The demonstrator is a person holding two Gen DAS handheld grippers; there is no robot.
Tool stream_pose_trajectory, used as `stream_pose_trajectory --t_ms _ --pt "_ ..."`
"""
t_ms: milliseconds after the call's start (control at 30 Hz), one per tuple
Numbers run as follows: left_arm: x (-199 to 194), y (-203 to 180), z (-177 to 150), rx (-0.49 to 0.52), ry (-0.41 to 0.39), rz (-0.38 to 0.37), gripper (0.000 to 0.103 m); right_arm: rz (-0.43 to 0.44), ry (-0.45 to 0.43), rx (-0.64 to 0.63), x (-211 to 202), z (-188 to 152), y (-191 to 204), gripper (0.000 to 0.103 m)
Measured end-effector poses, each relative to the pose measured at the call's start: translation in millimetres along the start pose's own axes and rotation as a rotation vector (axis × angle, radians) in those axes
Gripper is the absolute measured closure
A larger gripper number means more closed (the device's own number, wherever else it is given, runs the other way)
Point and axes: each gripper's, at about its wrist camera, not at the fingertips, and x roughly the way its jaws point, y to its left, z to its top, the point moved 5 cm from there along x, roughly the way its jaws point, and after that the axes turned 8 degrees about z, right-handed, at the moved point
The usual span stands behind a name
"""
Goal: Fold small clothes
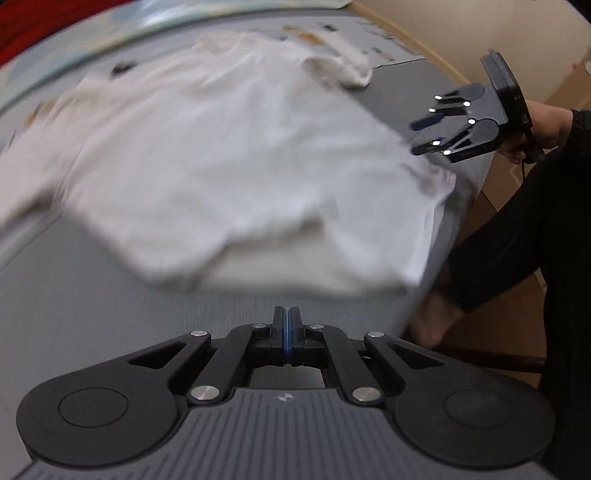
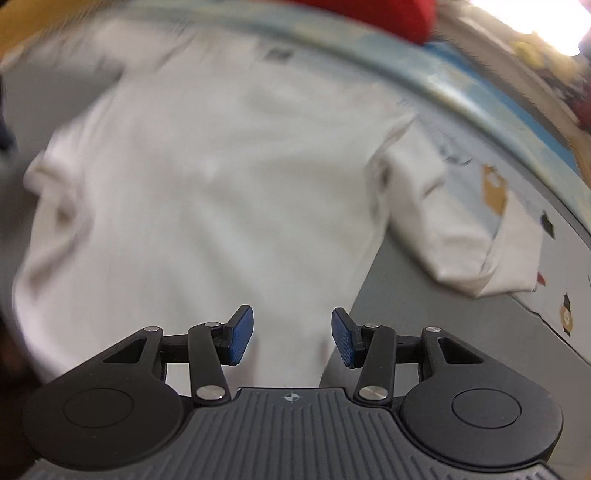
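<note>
Left wrist view: a white knit T-shirt [image 1: 229, 158] lies blurred on the grey woven surface [image 1: 74, 314]. The left claw [image 1: 287, 325] is pressed together, empty, near the shirt's folded hem.

Right wrist view: the right claw [image 2: 291, 336], ribbed blue pads [image 2: 242, 332] spread, hangs over the shirt's edge, pinching nothing.

There is one white shirt [image 1: 229, 155] lying on one grey worktop [image 1: 92, 314]. The shirt has two short sleeves. There are two grippers: the left gripper [image 1: 287, 325] and the right gripper [image 2: 292, 334]. Each gripper has two fingers [image 2: 242, 332], so that makes four. One red thing [image 2: 373, 14] sits at the far edge. One bare foot [image 1: 436, 325] shows by the worktop.
</note>
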Motion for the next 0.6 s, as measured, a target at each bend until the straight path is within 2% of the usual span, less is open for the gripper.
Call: stream_pose_trajectory --t_ms 67,133,233,333,467,600 --pt "-6.5 4.8 -14.2 -0.046 -0.008 0.049 0.103 0.014 0.040 -0.016 2.4 -18.8 5.8 0.054" --pt "-8.4 9.0 -12.4 -0.122 -0.014 0.076 0.102 0.014 0.056 -0.016 0.1 -32.9 4.7 0.054" --pt "-2.7 4.7 -3.5 -0.112 -0.028 0.110 0.102 0.009 0.062 0.027 -5.6 -45.6 -1.0 0.054" --pt "6.7 -1.5 15.8 -0.087 -0.035 0.138 0.100 0.010 0.053 0.039 -9.1 -46.8 2.2 0.054" --pt "19.6 -8.0 50.9 -0.081 -0.079 0.155 0.100 0.032 0.033 -0.012 -9.4 -39.5 15.7 0.054" --pt "37.5 -20.7 86.5 -0.084 -0.122 0.162 0.094 0.070 0.032 -0.051 -5.1 -34.8 21.7 0.054"
